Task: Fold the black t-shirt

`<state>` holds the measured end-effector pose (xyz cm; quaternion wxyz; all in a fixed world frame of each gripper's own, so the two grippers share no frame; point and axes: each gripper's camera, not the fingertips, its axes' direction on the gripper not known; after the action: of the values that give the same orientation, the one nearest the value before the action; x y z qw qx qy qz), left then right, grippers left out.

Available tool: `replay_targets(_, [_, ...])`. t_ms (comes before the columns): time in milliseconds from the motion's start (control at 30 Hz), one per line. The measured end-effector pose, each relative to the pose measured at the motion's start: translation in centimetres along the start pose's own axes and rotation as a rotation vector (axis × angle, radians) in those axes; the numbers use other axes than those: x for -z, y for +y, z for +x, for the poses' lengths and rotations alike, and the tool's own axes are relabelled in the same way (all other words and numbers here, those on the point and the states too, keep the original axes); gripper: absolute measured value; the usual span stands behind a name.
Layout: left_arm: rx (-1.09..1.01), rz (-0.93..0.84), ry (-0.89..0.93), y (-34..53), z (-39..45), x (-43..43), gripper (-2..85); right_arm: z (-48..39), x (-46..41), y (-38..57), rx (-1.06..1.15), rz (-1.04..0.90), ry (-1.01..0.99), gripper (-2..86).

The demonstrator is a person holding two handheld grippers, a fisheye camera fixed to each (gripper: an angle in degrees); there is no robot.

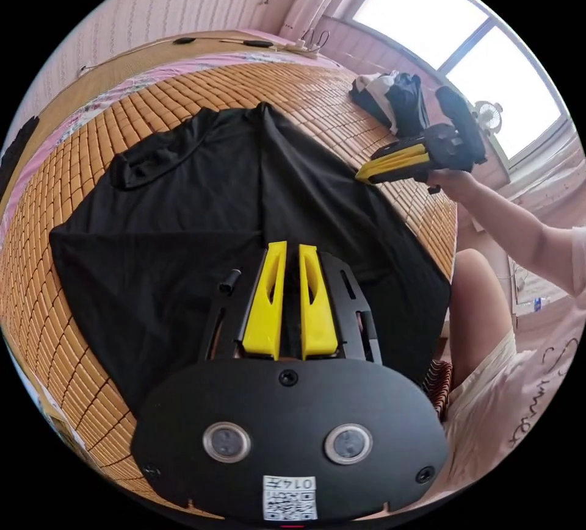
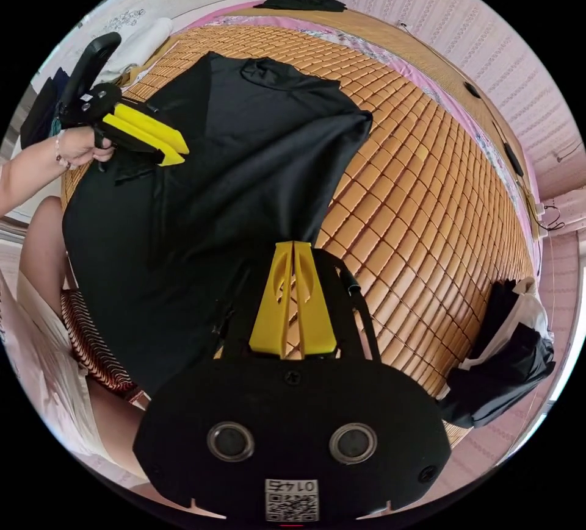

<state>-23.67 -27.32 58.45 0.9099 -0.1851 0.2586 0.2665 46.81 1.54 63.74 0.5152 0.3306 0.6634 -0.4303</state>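
The black t-shirt (image 1: 183, 219) lies spread on a bamboo mat (image 1: 366, 103), collar (image 1: 152, 158) at the far side. My left gripper (image 1: 292, 245) is over its middle, where several creases meet; its yellow jaws stand a narrow gap apart with black cloth between them. In the right gripper view the t-shirt (image 2: 244, 158) narrows to a point at my right gripper (image 2: 293, 243), whose jaws are pressed together on its edge. The right gripper (image 1: 361, 175) is at the shirt's side edge, held by a hand. The left gripper (image 2: 183, 155) hovers over the shirt's other side.
A pile of dark and white clothes (image 1: 397, 100) (image 2: 506, 359) sits near the mat's corner. A person's arm (image 1: 519, 231) and leg (image 1: 482, 316) are at the bed's edge. A dark garment (image 2: 302, 0) and white cloth (image 2: 140, 42) lie at the far end.
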Motion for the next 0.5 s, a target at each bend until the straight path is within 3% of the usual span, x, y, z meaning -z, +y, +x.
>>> replay_targets(233, [0.012, 0.009, -0.028, 0.5, 0.7, 0.2, 2.4, 3.1, 2.4, 2.3, -0.053, 0.018, -0.066, -0.5])
replay_targets(300, [0.023, 0.031, 0.008, 0.7, 0.6, 1.0, 3.8, 5.1, 4.5, 2.5, -0.097, 0.107, -0.089, 0.1])
replay_targets(400, [0.077, 0.136, 0.020, 1.8, -0.7, 4.0, 5.0, 9.2, 6.5, 0.9, -0.169, 0.255, -0.169, 5.9])
replay_targets(500, [0.165, 0.203, -0.100, 3.1, -3.8, 6.7, 5.5, 12.7, 5.7, -3.1, -0.226, 0.324, -0.237, 11.8])
